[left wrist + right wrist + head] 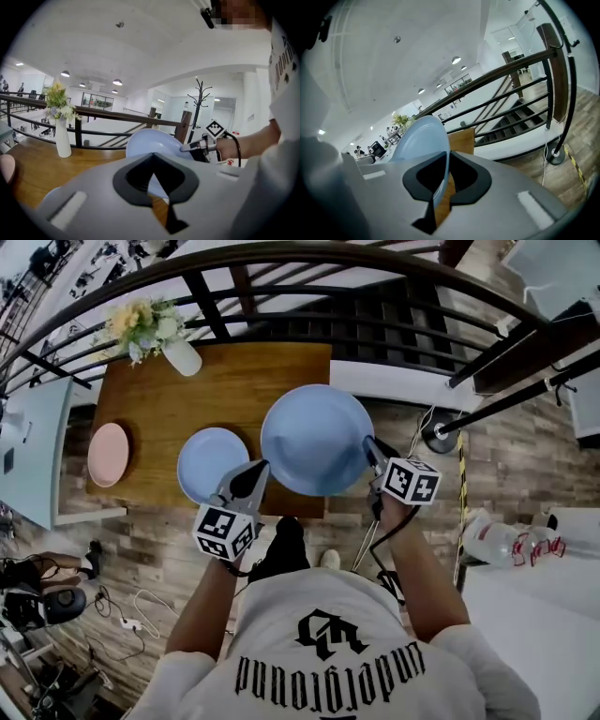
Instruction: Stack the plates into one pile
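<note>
The large blue plate (pixel 314 439) is off the tabletop, tilted, above the front right corner of the wooden table (pixel 253 371). The right gripper (pixel 375 460) holds it by the right rim. In the right gripper view the jaws are closed down on that thin rim, with the edge running between the pads.

The plate looks rigid and glazed, so it is probably slick and breakable. It is also wide enough that a grip on one rim leaves most of its weight hanging out to the side. A deep bite on the rim with the plate kept near level seems the safest hold. It should be lowered gently so it does not knock against the plate below.

The left gripper (pixel 248 479) is empty, its jaws drawn together to a narrow slit. Its tip is over the near rim of the small blue plate (pixel 208 463), which lies flat near the front edge; I cannot tell whether they touch.

There are three plates: two blue and one pink plate (pixel 108 454), which sits at the left edge. One vase of flowers (pixel 181 357) stands at the back left corner.
</note>
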